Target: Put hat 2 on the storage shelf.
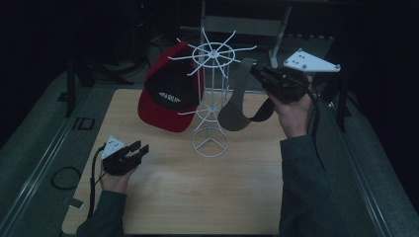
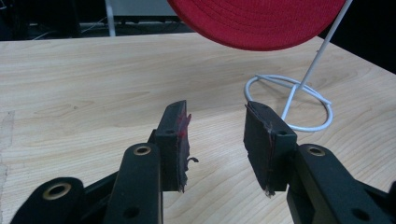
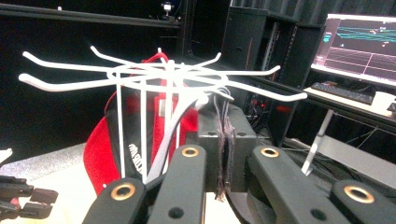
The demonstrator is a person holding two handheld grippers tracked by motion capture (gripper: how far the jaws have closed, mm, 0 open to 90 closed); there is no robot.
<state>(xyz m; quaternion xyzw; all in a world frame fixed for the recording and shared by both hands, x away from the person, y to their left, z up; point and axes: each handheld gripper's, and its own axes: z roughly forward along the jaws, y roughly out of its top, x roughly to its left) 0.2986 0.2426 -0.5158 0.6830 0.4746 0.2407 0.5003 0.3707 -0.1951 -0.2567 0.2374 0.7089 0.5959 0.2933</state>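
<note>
The red cap (image 1: 165,96) is hanging on the left side of the white wire rack (image 1: 211,94), so that item appears done. The right gripper (image 1: 257,71) is clamping the grey cap (image 1: 239,106) by its back edge, holding it up at the rack's right-hand hooks; hanging it appears to be the remaining step. The left gripper (image 1: 138,148) is resting near-left over the table (image 1: 197,192), jaws wide and empty.

A white wire hat rack (image 1: 210,94) stands upright on the tabletop (image 1: 168,187). A red-and-black cap (image 1: 165,96) hangs from its left prongs. A grey cap (image 1: 237,106) hangs at its right, its strap pinched in the right claw (image 1: 254,69).
</note>
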